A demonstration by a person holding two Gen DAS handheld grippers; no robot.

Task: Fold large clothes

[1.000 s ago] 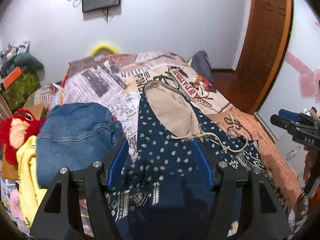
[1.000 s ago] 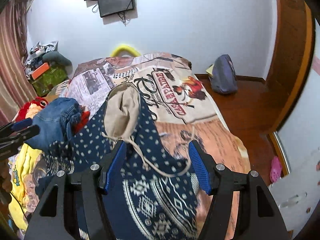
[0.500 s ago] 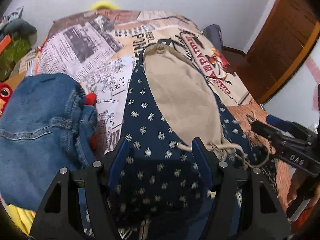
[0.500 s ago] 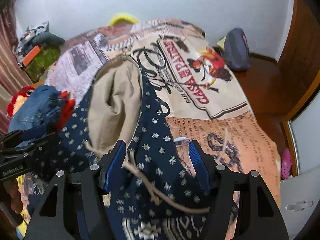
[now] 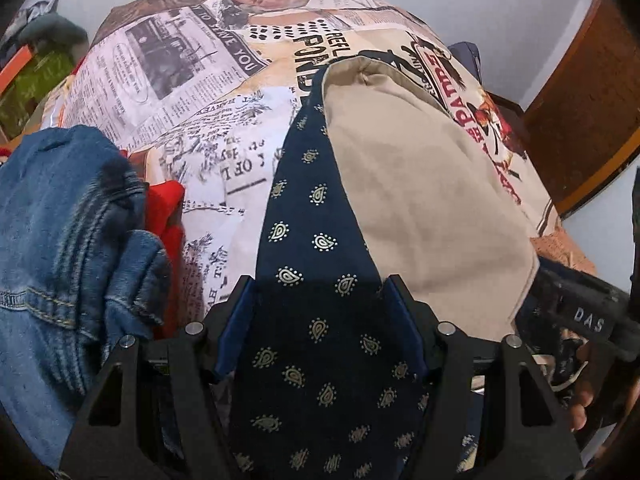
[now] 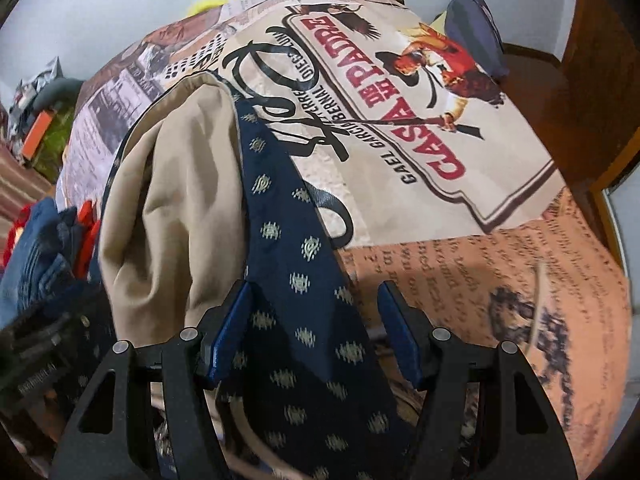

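A navy patterned hoodie (image 5: pixel 320 240) with a beige-lined hood (image 5: pixel 420 184) lies on the bed, hood pointing away from me. It also shows in the right wrist view (image 6: pixel 296 248), with the beige lining (image 6: pixel 168 208) to its left. My left gripper (image 5: pixel 322 300) is open, its blue pads either side of the navy cloth by the hood's left edge. My right gripper (image 6: pixel 314 304) is open, straddling the navy strip at the hood's right edge. The right gripper shows at the right of the left wrist view (image 5: pixel 580 312).
A printed bedspread (image 6: pixel 420 128) covers the bed. Blue jeans (image 5: pixel 60 240) and a red garment (image 5: pixel 164 216) are piled at the left. A dark bag (image 6: pixel 476 28) and a wooden door (image 5: pixel 580 92) stand beyond the bed's far right.
Both grippers have moved forward and down over the hoodie toward the hood, staying open. The drawstring has passed out of sight beneath them.
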